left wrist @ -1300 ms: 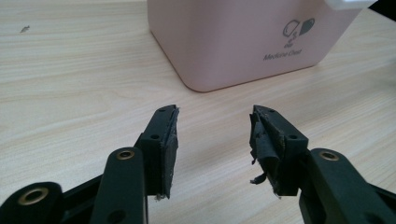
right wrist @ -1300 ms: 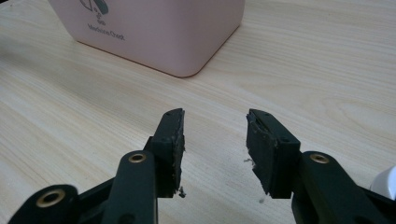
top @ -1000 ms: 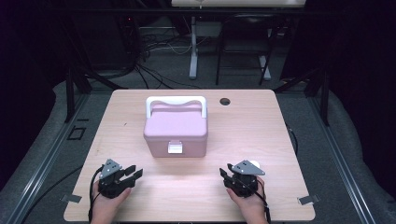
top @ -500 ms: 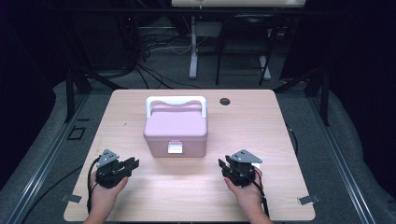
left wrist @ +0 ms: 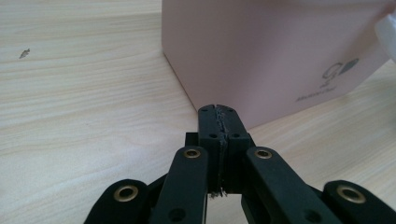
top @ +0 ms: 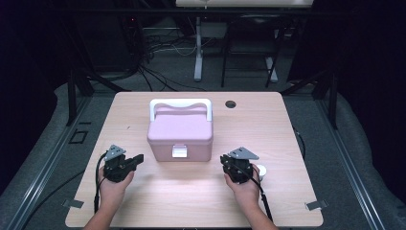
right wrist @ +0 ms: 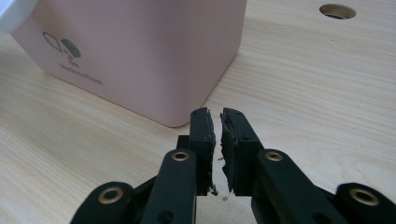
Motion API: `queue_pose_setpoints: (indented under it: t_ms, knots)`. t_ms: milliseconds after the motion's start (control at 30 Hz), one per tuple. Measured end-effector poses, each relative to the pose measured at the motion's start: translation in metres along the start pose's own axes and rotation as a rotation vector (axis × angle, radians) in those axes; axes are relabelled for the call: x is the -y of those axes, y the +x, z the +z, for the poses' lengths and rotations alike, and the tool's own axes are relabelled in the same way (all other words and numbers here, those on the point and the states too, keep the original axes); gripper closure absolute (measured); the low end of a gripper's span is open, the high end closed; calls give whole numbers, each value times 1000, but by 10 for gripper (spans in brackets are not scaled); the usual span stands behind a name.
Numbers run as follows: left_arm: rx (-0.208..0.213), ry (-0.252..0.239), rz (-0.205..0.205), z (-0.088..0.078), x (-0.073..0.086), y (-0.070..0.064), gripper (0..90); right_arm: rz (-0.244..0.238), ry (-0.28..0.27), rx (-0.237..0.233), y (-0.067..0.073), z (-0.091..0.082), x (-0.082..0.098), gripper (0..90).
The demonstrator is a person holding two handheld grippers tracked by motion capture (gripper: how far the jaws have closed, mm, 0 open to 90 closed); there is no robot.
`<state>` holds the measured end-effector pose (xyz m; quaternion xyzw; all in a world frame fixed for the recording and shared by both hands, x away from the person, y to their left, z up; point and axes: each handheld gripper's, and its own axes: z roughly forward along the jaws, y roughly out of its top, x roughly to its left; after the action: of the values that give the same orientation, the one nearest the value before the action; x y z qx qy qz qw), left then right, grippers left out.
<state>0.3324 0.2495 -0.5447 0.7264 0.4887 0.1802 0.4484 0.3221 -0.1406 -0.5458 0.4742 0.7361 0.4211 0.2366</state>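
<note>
Pink box (top: 180,137) at table (top: 287,129) centre, latch facing the person, flanked near its front corners by both grippers. Left gripper (left wrist: 218,122): jaws just closed, fully shut, empty. Right gripper (right wrist: 217,122): jaws closing, slim gap, empty; neither nearer.

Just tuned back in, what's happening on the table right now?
A person holds a pair of tongs in each hand, one on either side of a pink box with a white handle that sits shut on the wooden table. The left tongs have just closed fully, with nothing between the jaws. The right tongs have also been closing; a thin gap remains and they hold nothing. Both point at the box's lower front corners, close to it but not touching.
</note>
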Motion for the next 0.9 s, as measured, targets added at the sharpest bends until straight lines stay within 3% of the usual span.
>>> queue_pose_setpoints:
  t_ms: [167, 333, 433, 900]
  knots:
    - [-3, -4, 8, 5, -7, 1, 899, -6, 5, -2, 0, 7, -2, 896]
    - [-1, -10, 9, 10, -14, -2, 900, 25, 11, -17, 0, 12, -5, 900]
    - [-9, -13, 32, 12, -22, -3, 900, 17, 4, -22, 1, 15, -12, 900]
    - [6, -14, 8, 30, -33, 2, 900, 30, 2, -2, -1, 33, -35, 900]
